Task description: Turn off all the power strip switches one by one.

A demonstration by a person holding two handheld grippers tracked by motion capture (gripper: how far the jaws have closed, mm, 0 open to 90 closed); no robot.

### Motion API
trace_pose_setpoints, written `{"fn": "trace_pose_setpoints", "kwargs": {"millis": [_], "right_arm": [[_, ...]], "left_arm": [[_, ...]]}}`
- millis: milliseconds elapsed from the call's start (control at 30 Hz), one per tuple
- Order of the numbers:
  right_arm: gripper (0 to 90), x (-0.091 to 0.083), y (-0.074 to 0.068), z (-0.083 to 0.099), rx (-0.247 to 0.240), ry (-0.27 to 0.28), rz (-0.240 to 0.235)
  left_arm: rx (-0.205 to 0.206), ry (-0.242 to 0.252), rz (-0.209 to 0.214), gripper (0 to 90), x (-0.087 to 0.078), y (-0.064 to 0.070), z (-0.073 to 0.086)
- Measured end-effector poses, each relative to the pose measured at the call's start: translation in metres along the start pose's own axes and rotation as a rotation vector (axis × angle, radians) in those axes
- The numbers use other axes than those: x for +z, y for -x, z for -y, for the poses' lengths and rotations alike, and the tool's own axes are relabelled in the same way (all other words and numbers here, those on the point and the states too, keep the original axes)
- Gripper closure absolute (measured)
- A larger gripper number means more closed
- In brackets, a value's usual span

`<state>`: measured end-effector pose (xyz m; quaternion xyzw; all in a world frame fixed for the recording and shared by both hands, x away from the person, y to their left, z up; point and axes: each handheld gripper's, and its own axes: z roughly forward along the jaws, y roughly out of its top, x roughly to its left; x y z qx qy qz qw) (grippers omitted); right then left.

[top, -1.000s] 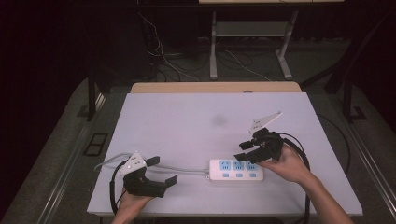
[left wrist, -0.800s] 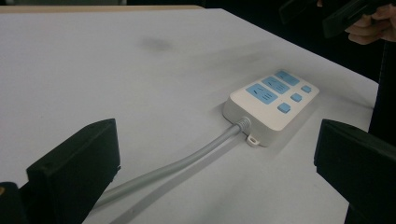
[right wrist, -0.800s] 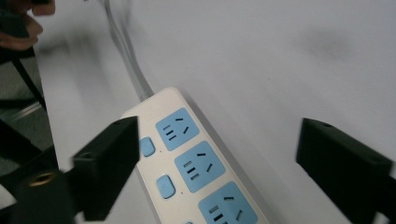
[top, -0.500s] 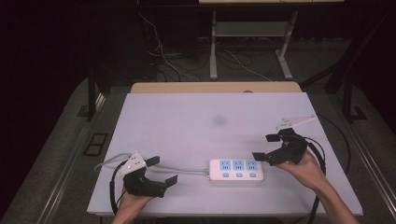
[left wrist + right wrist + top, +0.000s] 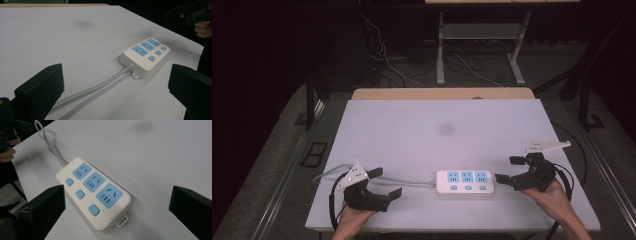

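High view, near edge first: the left gripper and right gripper both gape wide and hold nothing. Between them the power strip lies flat on the table, long axis running left to right, its cable trailing toward the left gripper. Its free end sits just beside the right gripper, which looks better placed to reach it.

From above the near edge we look forward and down on the whole pale grey rectangular tabletop. The left gripper view sits low at the near left, facing across towards the right edge; the right gripper view sits low at the right, closer in, facing back leftward. All three share the white plastic power strip with blue sockets.
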<state>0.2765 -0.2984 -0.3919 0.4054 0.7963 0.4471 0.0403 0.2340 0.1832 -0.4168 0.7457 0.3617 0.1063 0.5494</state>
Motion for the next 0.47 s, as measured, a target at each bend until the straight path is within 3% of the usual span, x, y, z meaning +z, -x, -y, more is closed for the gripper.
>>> {"fn": "trace_pose_setpoints", "kwargs": {"millis": [267, 467], "right_arm": [[0.5, -0.002, 0.004, 0.032, 0.055, 0.037, 0.034], [0.5, -0.002, 0.005, 0.045, 0.051, 0.056, 0.056]], "left_arm": [[0.003, -0.008, 0.0, 0.0, 0.001, 0.0, 0.0], [0.001, -0.005, -0.001, 0.0, 0.0, -0.001, 0.0]]}}
